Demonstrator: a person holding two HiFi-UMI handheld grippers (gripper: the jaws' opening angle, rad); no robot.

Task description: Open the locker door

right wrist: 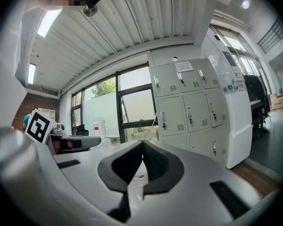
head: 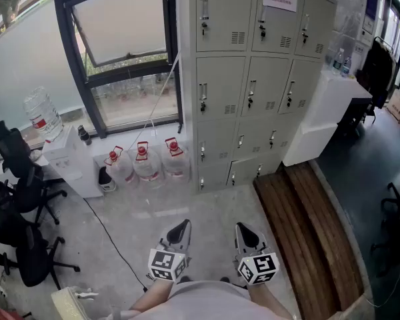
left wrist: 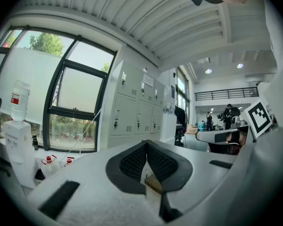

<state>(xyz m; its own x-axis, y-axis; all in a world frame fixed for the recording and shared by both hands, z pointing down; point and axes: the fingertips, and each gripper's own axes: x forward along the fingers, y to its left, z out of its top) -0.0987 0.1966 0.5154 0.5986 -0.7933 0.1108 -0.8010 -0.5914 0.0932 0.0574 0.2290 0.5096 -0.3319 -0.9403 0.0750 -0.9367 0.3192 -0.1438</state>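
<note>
A grey locker bank point(head: 253, 79) stands against the far wall, three columns of small doors with handles, and every door looks closed. It also shows ahead in the left gripper view as the locker bank point(left wrist: 132, 112) and in the right gripper view as the locker bank point(right wrist: 188, 102). My left gripper point(head: 182, 227) and right gripper point(head: 242, 229) are held side by side low in the head view, well short of the lockers. Both point towards them. Each pair of jaws meets at the tips with nothing between.
Three water jugs point(head: 142, 162) stand on the floor left of the lockers, beside a white dispenser point(head: 70, 162). Office chairs point(head: 20, 179) crowd the left. A wooden platform point(head: 307, 225) and a white counter point(head: 327, 112) lie to the right. A cable point(head: 110, 239) crosses the floor.
</note>
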